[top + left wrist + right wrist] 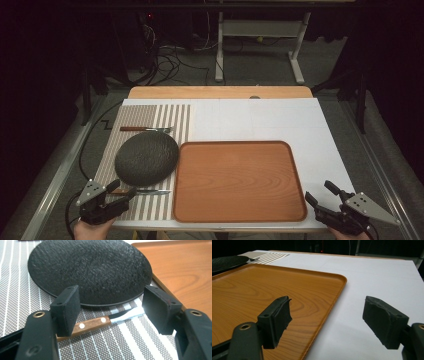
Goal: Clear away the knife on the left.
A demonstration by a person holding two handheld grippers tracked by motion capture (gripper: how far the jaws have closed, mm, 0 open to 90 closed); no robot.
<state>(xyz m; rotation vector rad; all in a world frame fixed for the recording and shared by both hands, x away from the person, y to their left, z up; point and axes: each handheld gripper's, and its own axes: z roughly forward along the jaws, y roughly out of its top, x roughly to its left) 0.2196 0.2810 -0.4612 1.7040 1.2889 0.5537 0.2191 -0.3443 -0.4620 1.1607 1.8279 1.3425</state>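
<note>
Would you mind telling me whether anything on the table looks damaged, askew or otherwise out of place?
One thing: the rubber pad on the right tongs has a torn, ragged edge. Otherwise the dark plate sits flat on the striped mat between fork and knife, and the wooden tray lies square. Nothing spilled.

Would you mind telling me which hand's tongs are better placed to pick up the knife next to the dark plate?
The left. The left tongs stand open astride the knife on the striped mat. The right tongs hang open over the tray's corner, far from it.
</note>
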